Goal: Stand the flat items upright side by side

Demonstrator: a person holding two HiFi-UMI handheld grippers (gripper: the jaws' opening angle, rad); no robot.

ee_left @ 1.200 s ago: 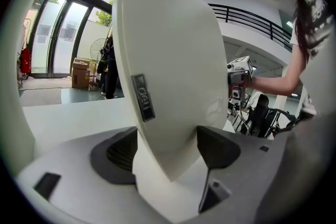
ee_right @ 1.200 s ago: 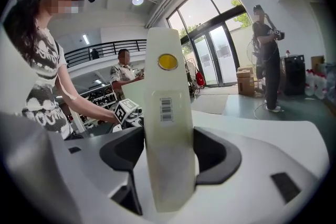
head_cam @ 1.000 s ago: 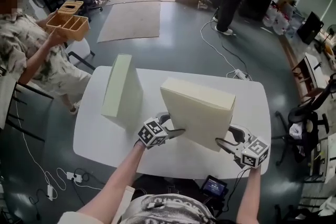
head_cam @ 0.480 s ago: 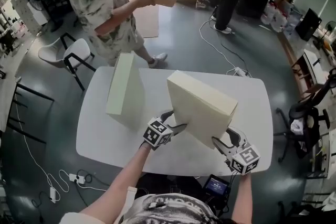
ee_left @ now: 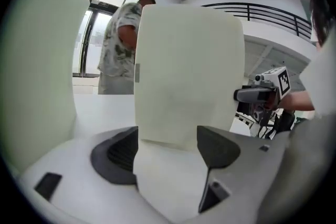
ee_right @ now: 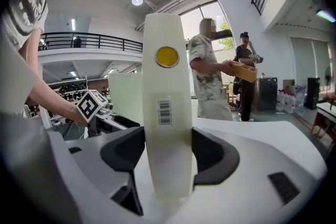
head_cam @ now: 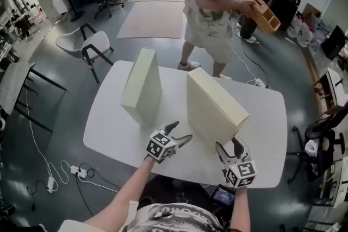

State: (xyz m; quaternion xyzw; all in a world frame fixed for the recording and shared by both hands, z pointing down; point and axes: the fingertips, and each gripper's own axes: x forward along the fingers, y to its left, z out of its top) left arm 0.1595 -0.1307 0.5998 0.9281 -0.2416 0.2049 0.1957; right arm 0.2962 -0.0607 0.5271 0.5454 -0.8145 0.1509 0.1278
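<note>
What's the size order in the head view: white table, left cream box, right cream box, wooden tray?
1. white table: largest by far.
2-3. right cream box and left cream box: look about alike; the right one sits nearer the camera, so no ranking.
4. wooden tray: smallest, though it's farthest away.

The left forearm [head_cam: 122, 193] is bare and reaches from the near side up toward the far right. It carries the left tongs [head_cam: 182, 131], which point far-right and slightly down. Their jaws stand apart with nothing pressed between them, the tips just beside the near left corner of the box [head_cam: 215, 108]. The right forearm [head_cam: 238, 209] runs almost straight away from the body. The right tongs [head_cam: 228, 145] point to the far side and a little down, jaws closed on the box's narrow near end, one pad against each broad face.
</note>
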